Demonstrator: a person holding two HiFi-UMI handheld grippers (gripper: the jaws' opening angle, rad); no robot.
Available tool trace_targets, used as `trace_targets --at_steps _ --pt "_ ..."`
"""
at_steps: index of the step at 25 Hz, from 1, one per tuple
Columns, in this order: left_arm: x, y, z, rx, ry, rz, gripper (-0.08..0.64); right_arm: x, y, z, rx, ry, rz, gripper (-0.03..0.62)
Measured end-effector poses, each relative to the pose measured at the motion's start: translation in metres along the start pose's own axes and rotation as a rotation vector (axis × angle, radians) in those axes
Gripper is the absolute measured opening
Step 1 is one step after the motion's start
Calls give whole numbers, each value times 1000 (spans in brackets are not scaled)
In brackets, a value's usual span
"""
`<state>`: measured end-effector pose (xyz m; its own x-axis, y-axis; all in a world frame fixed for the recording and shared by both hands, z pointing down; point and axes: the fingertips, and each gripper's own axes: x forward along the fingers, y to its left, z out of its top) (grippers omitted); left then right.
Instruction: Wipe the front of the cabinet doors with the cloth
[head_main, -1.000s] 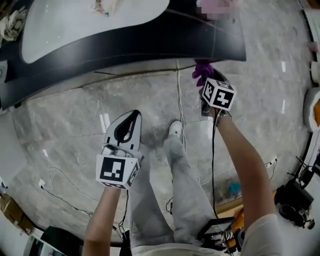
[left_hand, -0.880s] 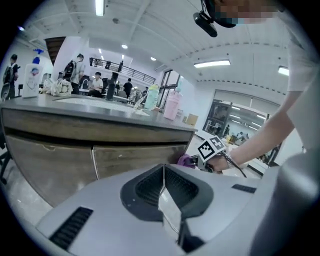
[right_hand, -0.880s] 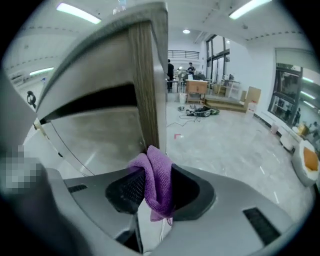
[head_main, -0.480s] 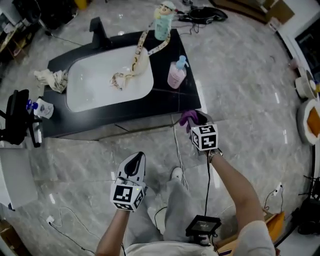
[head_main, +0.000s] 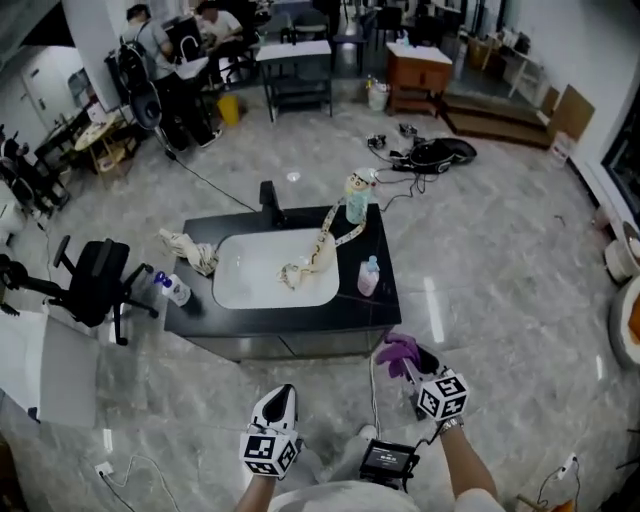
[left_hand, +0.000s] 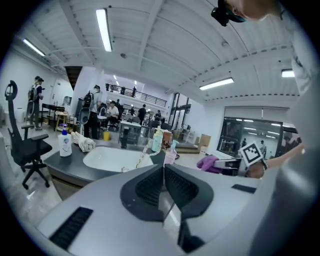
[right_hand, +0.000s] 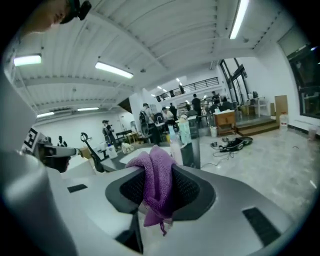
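Purple cloth (right_hand: 157, 187) is pinched in the right gripper (right_hand: 159, 172), jaws clamped on it. It's bunched, w/ its long axis along the jaw gap. The fat end pokes out past the tips twd the cabinet (head_main: 290, 345); the thin tail hangs back twd the camera. In head view the cloth sits just off the cabinet's front right corner, below the counter edge. Can't tell if it touches the door front. Right gripper points at that corner, w/ the forearm (head_main: 462, 468) stretched straight back from the cabinet. Left gripper (head_main: 281, 393) is opposite the cabinet's door face, well apart from it, nose aimed at it, jaws pressed together w/ nothing btw them. Pink bottle (head_main: 369, 276) stands on the cabinet top near that same corner.
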<state>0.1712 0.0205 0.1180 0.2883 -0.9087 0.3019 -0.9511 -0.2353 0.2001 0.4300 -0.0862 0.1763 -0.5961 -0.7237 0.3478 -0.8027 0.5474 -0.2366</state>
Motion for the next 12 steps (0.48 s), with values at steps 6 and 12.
trace_targets --at_steps 6,12 --pt "-42 -22 82 9 -130 49 17 -106 43 125 158 -245 147 133" --pt "-74 -35 137 21 -241 36 17 -158 98 218 223 -474 272 133"
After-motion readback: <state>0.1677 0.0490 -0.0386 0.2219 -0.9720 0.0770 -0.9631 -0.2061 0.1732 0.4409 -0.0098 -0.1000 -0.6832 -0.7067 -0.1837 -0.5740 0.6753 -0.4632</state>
